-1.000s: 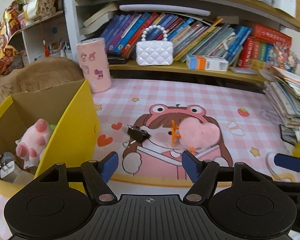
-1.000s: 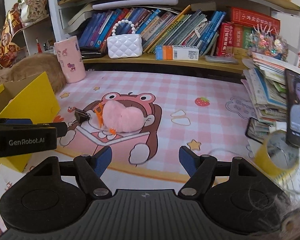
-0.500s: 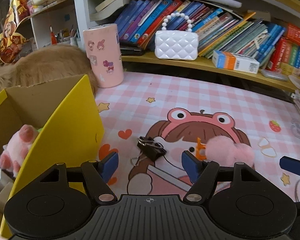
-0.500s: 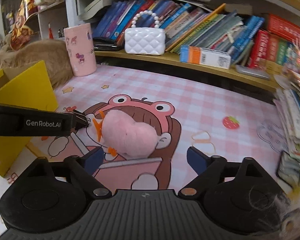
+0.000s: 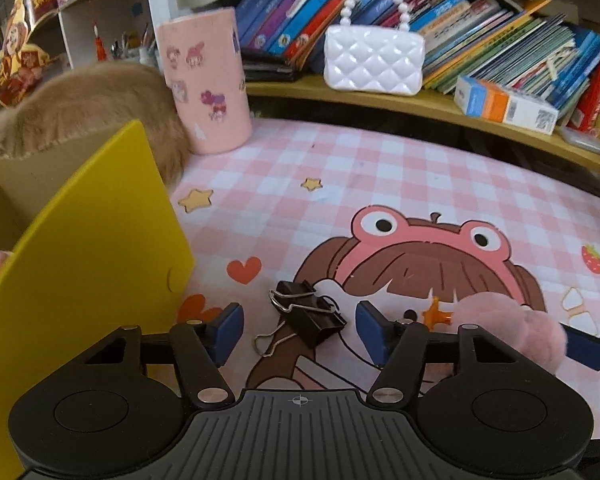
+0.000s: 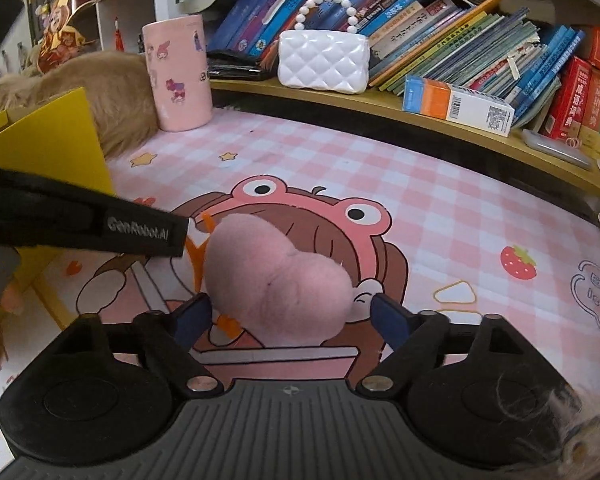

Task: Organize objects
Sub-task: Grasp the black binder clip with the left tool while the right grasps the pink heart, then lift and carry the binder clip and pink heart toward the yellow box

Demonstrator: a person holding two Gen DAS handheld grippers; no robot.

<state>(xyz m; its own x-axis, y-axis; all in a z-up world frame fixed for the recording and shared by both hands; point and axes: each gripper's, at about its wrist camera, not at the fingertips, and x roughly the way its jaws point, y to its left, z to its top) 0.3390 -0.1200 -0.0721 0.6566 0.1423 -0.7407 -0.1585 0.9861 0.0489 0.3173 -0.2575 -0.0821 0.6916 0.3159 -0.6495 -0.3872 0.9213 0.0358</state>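
Observation:
A black binder clip [image 5: 308, 314] lies on the pink checked mat [image 5: 380, 176]. It sits between the fingertips of my left gripper [image 5: 300, 330], whose jaws are closing; the pads stand a little off it on both sides. A pink fluffy heart hair clip [image 6: 276, 276] with an orange claw rests on the mat's cartoon figure. My right gripper [image 6: 291, 320] straddles its near end, jaws closing, pads not pressing on it. In the left wrist view the heart [image 5: 512, 328] shows at the right. The yellow cardboard box [image 5: 80, 260] stands at the left.
A pink sticker cup [image 5: 204, 84] and a tan furry mass [image 5: 92, 104] stand behind the box. A low shelf at the back holds a white quilted purse [image 5: 374, 60], slanted books [image 5: 500, 32] and a blue-orange carton [image 5: 504, 104]. My left gripper's black body [image 6: 100, 228] crosses the right wrist view.
Both grippers have come forward and down. The binder clip now lies between the left fingers and the pink heart between the right fingers. The right jaws widened, then narrowed.

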